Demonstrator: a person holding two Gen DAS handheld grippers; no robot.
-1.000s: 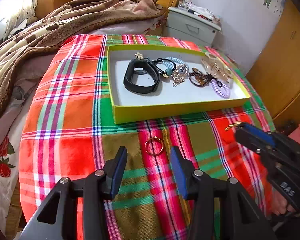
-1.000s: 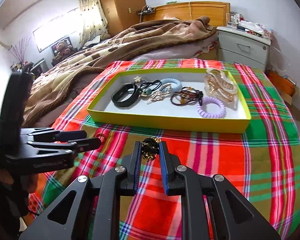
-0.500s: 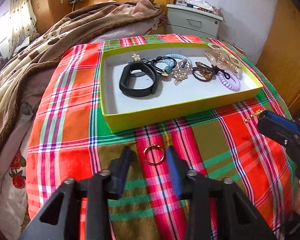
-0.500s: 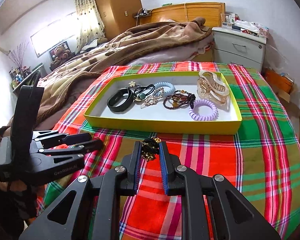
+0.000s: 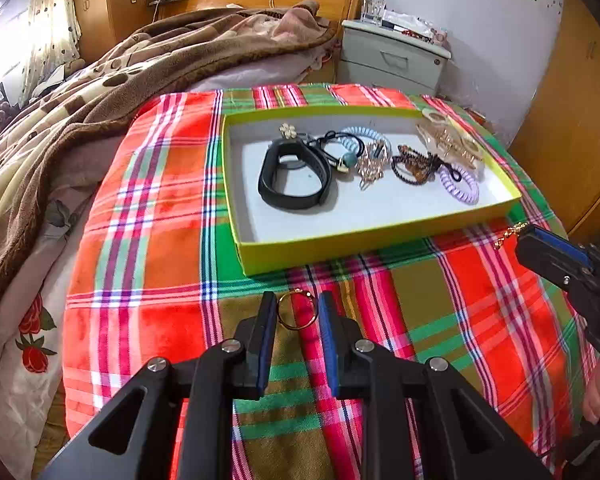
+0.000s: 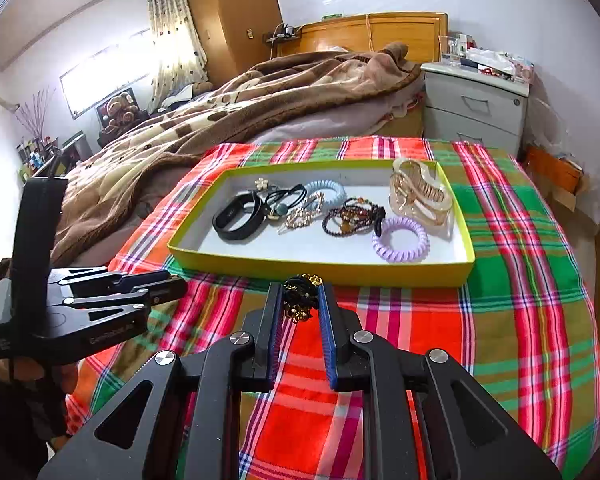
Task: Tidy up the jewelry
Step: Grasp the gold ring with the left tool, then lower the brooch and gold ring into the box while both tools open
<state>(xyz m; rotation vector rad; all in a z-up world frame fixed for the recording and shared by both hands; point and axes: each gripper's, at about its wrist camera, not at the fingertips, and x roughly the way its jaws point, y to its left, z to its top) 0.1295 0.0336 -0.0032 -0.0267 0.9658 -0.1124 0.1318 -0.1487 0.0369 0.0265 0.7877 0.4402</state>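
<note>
A gold ring (image 5: 297,311) lies on the plaid cloth just in front of the yellow-green tray (image 5: 364,246). My left gripper (image 5: 298,312) has its fingers on either side of the ring, close to it; whether they touch it I cannot tell. My right gripper (image 6: 300,298) is shut on a black hair tie with gold charms (image 6: 299,294) and holds it just short of the tray's near wall (image 6: 320,270). The tray holds a black band (image 5: 294,176), a purple coil tie (image 6: 400,238), a blue coil tie, beaded bracelets and a gold claw clip (image 6: 418,194).
The tray sits on a plaid-covered surface (image 5: 148,216) beside a bed with a brown blanket (image 5: 100,92). A grey nightstand (image 6: 476,106) stands behind. A wooden wardrobe (image 5: 580,120) is at the right. The right gripper also shows in the left wrist view (image 5: 516,236).
My left gripper has moved forward and narrowed, so its fingers now flank the gold ring. My right gripper has kept its hold on the hair tie and stayed near the tray's front wall.
</note>
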